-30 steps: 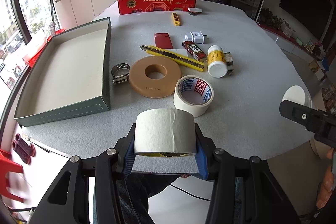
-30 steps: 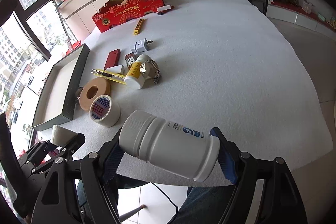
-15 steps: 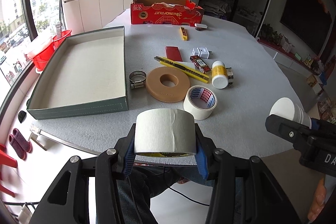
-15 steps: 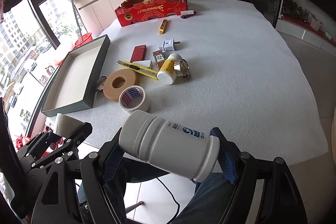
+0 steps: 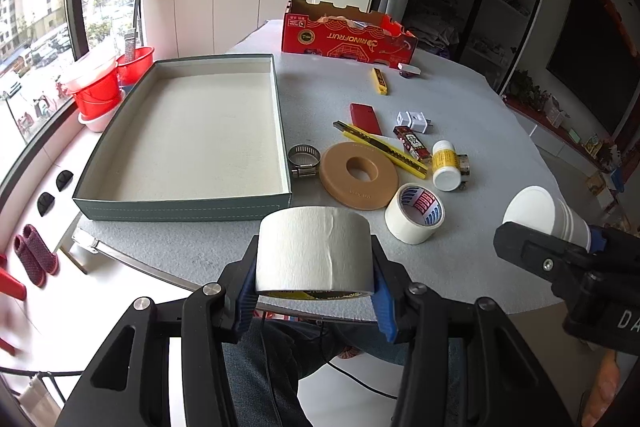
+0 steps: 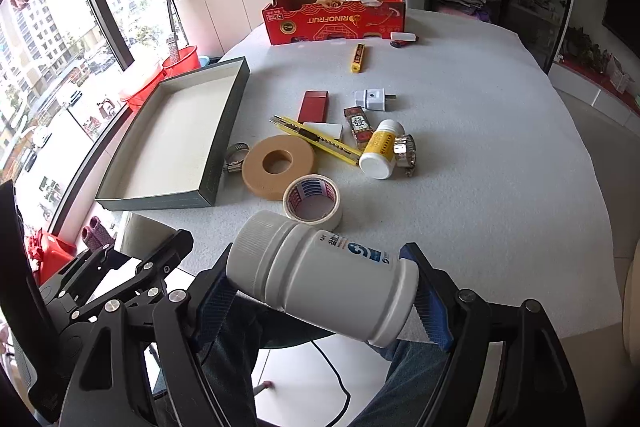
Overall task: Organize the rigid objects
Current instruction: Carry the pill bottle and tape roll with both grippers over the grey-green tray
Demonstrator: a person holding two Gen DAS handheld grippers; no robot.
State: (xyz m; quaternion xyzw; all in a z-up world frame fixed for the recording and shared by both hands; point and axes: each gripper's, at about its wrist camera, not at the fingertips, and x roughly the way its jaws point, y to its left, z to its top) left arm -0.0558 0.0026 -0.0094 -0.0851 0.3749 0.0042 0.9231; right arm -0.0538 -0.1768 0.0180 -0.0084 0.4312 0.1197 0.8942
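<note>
Since a second earlier both hands had drawn back and risen from the worktop [image 5: 460,259], so the clutter sat farther off and the whole green tray [image 5: 280,131] had come into the left view; the grips themselves had not changed.

The left gripper [image 5: 316,291] had its fingers [image 5: 246,291] part-way closed against the flat sides of a wide roll of white tape [image 5: 314,247], held clear of the worktop's near edge; the right gripper [image 6: 320,291] stood wider, its fingers [image 6: 428,303] pressing the two ends of a white bottle [image 6: 324,275] carried on a slant, cap to the left; in the left view that bottle [image 5: 544,217] showed at the right edge.

The tray looked empty and seemed the likely home for both; I judged the step was carrying them over to it; the tape should go in first, since the left hand was nearer the tray, lowered flat to the floor of the tray before the fingers let go; the bottle was gripped end to end and askew, so it might slip or roll; it wanted levelling, setting down on its side along a tray wall, then a slow release; the hose clamp [image 5: 304,159] and tan ring [image 5: 358,171] lay just beside the tray's right wall, so the approach should pass above them.
</note>
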